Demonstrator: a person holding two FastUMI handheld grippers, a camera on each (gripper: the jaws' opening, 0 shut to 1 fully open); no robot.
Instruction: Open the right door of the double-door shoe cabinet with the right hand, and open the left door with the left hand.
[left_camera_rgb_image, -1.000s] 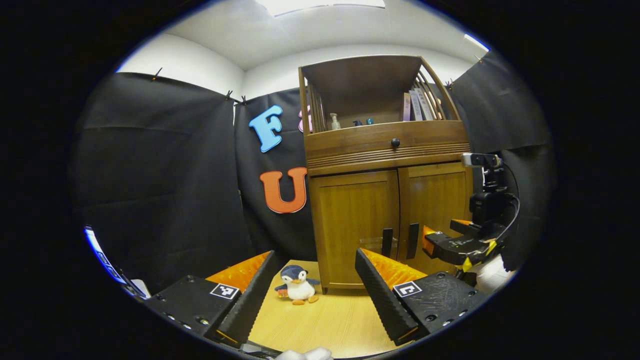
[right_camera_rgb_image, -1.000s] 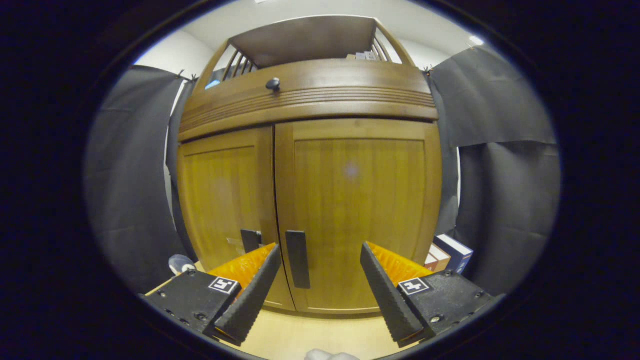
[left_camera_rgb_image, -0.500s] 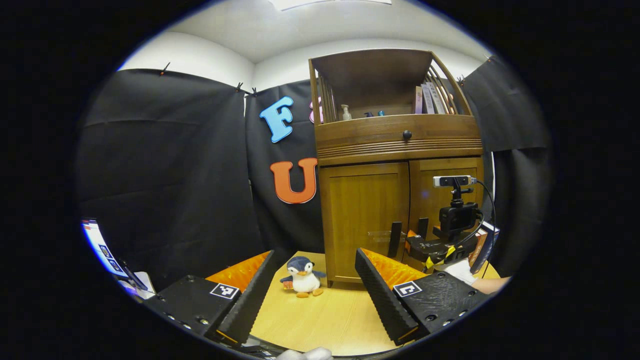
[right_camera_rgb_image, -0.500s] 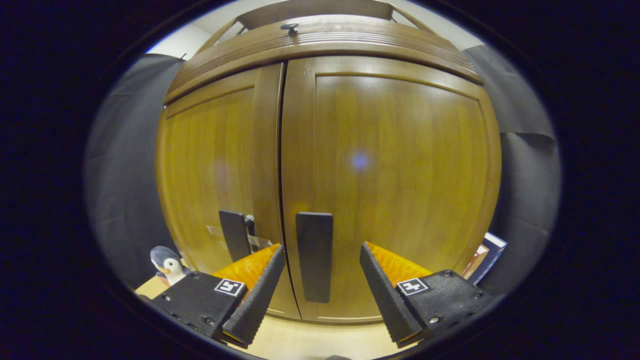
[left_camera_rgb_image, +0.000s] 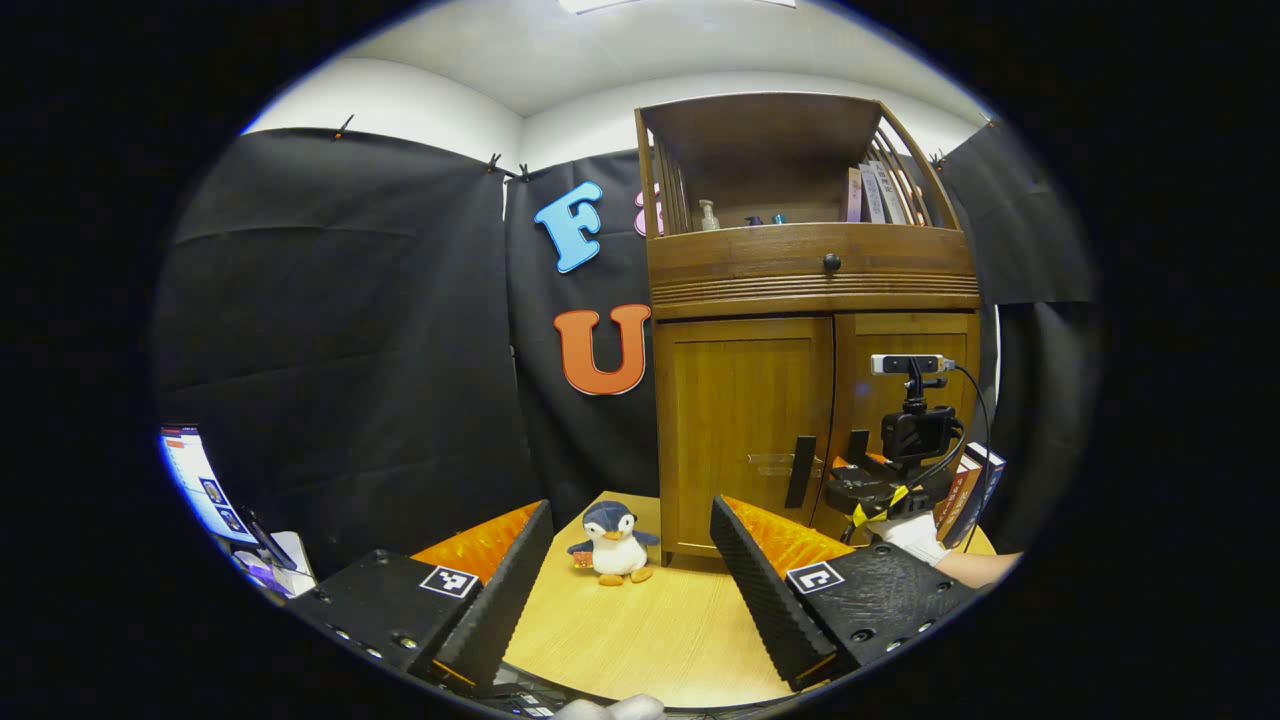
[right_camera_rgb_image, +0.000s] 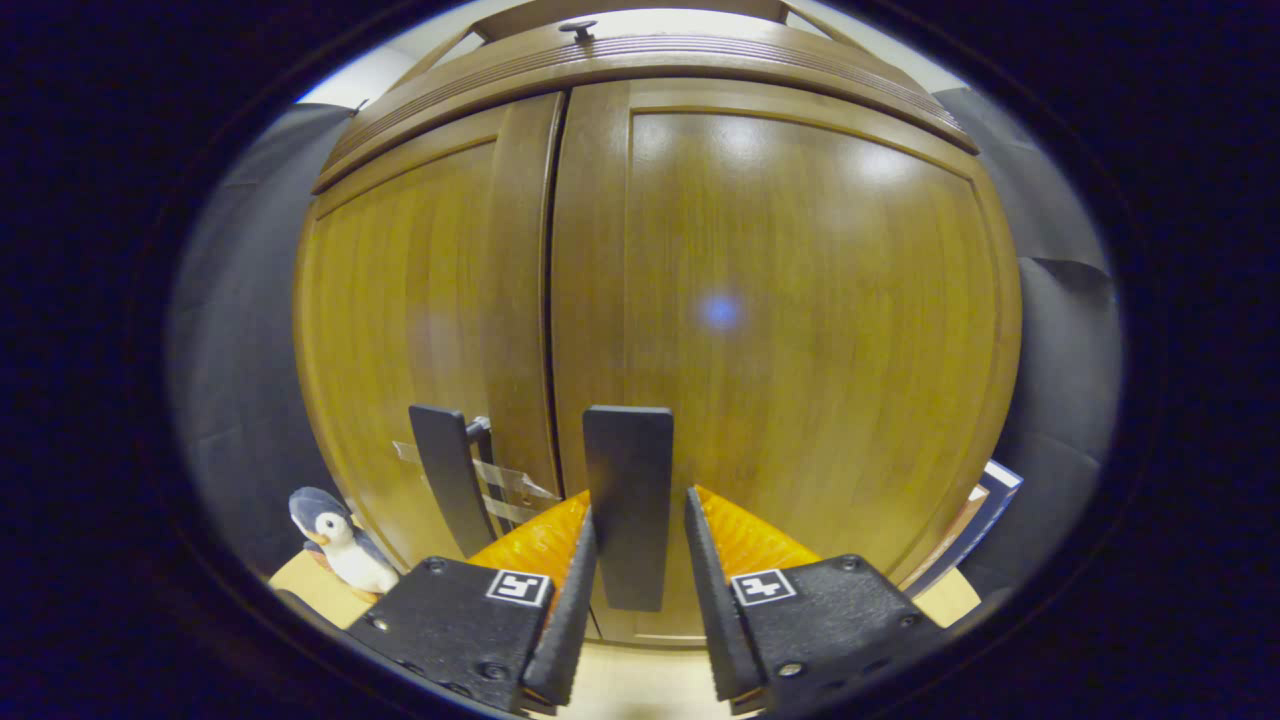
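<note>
The wooden shoe cabinet (left_camera_rgb_image: 810, 290) stands on the table with its left door (left_camera_rgb_image: 745, 400) (right_camera_rgb_image: 400, 300) and right door (left_camera_rgb_image: 905, 335) (right_camera_rgb_image: 800, 300) both shut. In the right gripper view my right gripper (right_camera_rgb_image: 638, 500) is right at the cabinet, its fingers closed in on either side of the dark upright right door handle (right_camera_rgb_image: 628, 470). The left door handle (right_camera_rgb_image: 445, 470) (left_camera_rgb_image: 800, 470) stands free beside it. My left gripper (left_camera_rgb_image: 628, 505) hangs open well back from the cabinet, above the table. From there I see the right gripper (left_camera_rgb_image: 850, 480) and a gloved hand (left_camera_rgb_image: 915, 535) at the doors.
A plush penguin (left_camera_rgb_image: 612, 528) (right_camera_rgb_image: 335, 525) sits on the light wooden table (left_camera_rgb_image: 640, 630) at the cabinet's left foot. Books (left_camera_rgb_image: 965, 485) (right_camera_rgb_image: 985, 500) lean at the cabinet's right side. A drawer knob (left_camera_rgb_image: 830, 262) juts out above the doors. A lit screen (left_camera_rgb_image: 195, 480) is at far left.
My right gripper moved up to the right door and its fingers narrowed around the handle. The left gripper drew back and swung slightly, so the cabinet looks smaller and farther right.
</note>
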